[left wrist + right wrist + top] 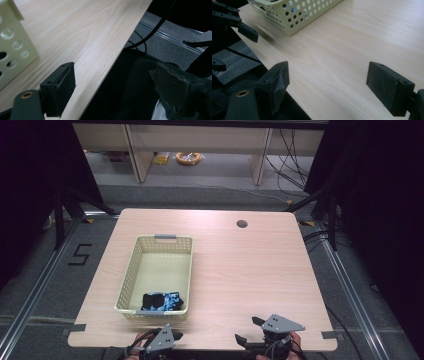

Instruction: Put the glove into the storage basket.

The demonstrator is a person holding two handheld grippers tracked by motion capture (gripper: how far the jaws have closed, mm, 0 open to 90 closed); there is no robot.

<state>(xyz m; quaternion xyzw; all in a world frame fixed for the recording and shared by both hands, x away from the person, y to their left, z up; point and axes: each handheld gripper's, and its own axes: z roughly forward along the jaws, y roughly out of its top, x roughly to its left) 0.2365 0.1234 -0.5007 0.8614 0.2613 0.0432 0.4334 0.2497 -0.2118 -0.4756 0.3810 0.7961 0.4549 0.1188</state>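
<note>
Inside, the black-and-blue bundle [162,301] lies crumpled at the basket's [131,265] near end.

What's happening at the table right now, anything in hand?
Nothing is held. A person has the left gripper and right gripper open at the table's near edge, jaws apart and empty. A black and blue bundle, perhaps cloth, lies at the near end of the pale yellow basket.

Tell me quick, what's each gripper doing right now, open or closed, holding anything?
Left gripper: open, holding nothing, at the table's near edge beside the basket.
Right gripper: open, holding nothing, over bare table.
</note>
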